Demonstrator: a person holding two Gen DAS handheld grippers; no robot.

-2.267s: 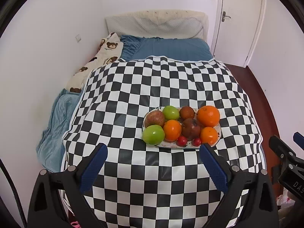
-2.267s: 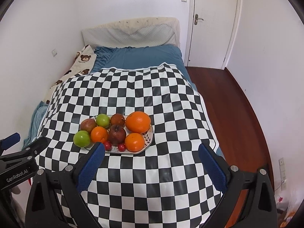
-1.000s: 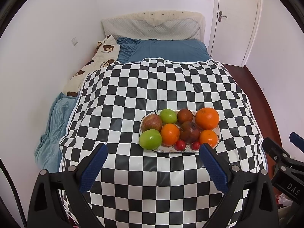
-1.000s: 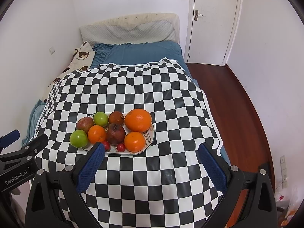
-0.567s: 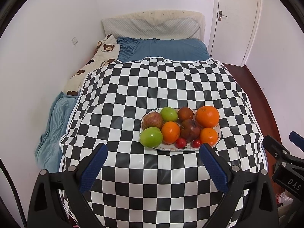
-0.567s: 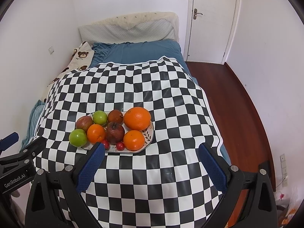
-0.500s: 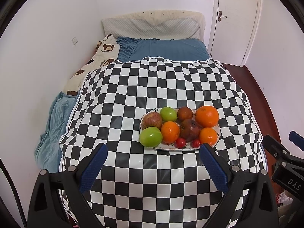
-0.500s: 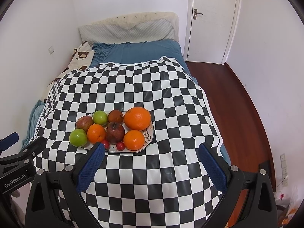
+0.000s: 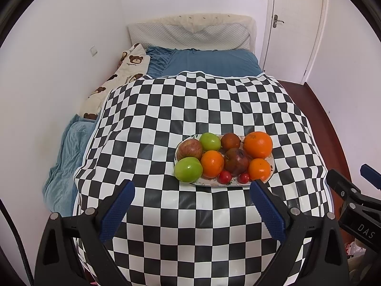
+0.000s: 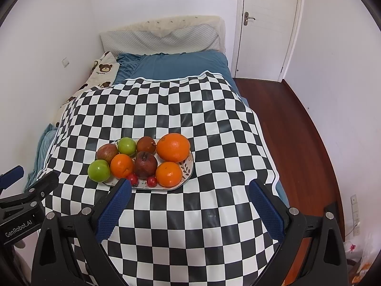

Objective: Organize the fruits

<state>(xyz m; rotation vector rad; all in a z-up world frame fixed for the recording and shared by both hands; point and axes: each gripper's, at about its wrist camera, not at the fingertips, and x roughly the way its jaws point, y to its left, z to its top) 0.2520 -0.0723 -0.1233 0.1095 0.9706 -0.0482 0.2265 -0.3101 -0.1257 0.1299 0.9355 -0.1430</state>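
Observation:
A white patterned plate [image 9: 272,166] [image 10: 188,168] sits on the checkered cloth and holds several fruits: a big orange [image 9: 257,144] [image 10: 173,147], two smaller oranges [image 9: 212,163] [image 9: 259,169], two green apples [image 9: 188,169] [image 9: 209,141], a red apple [image 9: 189,149], two dark red fruits [image 9: 236,158] and two small red cherry tomatoes [image 9: 225,176]. My left gripper [image 9: 191,206] is open and empty, short of the plate. My right gripper [image 10: 190,205] is open and empty, just right of and short of the plate.
The checkered cloth [image 9: 190,109] covers the near part of a bed with blue sheets [image 9: 209,63], a bear-print quilt [image 9: 129,63] at the left and a white wall beside it. Wood floor [image 10: 293,119] and a door [image 10: 266,23] lie to the right.
Both grippers have shifted slightly closer to the plate; the fruits look a little nearer. Both stay open. No fruit has moved.

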